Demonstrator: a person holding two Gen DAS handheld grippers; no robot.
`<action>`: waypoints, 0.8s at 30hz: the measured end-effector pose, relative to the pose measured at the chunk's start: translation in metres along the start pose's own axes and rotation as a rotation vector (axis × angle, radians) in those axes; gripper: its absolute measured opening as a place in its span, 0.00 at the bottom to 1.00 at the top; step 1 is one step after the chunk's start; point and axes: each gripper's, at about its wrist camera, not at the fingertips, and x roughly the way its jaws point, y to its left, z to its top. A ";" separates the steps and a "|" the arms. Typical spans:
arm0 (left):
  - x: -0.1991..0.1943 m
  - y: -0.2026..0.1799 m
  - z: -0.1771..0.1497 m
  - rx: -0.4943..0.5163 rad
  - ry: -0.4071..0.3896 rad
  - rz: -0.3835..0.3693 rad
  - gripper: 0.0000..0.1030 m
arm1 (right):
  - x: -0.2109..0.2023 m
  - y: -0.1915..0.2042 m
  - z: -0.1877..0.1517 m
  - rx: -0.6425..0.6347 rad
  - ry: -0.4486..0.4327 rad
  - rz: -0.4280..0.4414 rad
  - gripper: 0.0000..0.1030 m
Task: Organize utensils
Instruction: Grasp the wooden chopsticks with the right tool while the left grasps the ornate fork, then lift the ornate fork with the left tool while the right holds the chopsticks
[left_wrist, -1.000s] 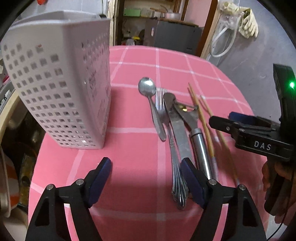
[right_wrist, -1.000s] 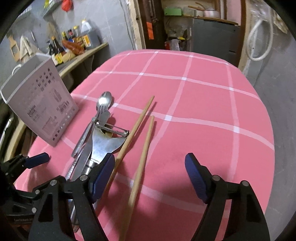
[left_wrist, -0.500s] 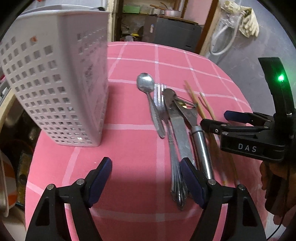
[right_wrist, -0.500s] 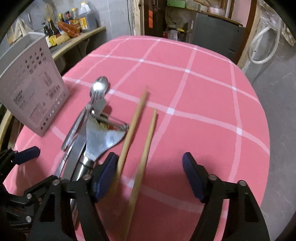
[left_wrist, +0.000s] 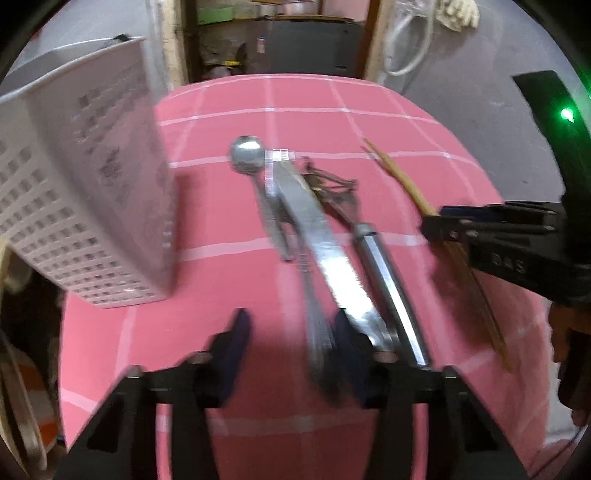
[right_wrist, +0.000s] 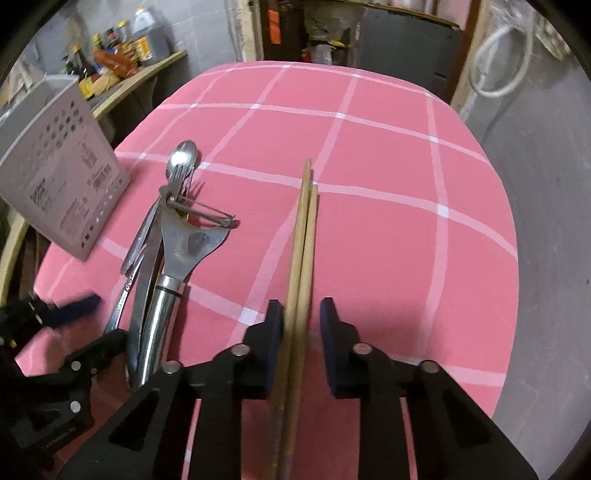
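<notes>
The pink checked table (right_wrist: 388, 155) fills both views. At ten o'clock stands the white perforated utensil holder (left_wrist: 92, 206), its top cut off. The metal utensils (right_wrist: 173, 251) overlap, smeared by blur in the left view. The left gripper (left_wrist: 291, 343) has just been closing; whether it pinches a handle cannot be told. The right gripper (right_wrist: 302, 328), also just closing, brackets the paired chopsticks (right_wrist: 303, 236), a gap showing at its right pad.

The left wrist view is smeared with motion blur, so the fork (left_wrist: 317, 325) reads as a grey streak beside the left gripper (left_wrist: 291, 343) (its pad contact cannot be judged). The holder (left_wrist: 85, 184) is cut by the left edge. The chopsticks (right_wrist: 301, 258) run under the right gripper (right_wrist: 302, 332) and out of frame below.
</notes>
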 end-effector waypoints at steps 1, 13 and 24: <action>0.000 -0.003 0.001 0.013 0.007 0.000 0.25 | 0.000 -0.003 -0.001 0.019 0.003 0.008 0.12; 0.000 0.020 0.004 -0.101 0.124 -0.177 0.13 | -0.008 -0.019 -0.049 0.211 0.054 0.136 0.11; -0.012 0.031 -0.012 -0.074 0.223 -0.198 0.13 | -0.003 -0.020 -0.053 0.231 0.100 0.185 0.19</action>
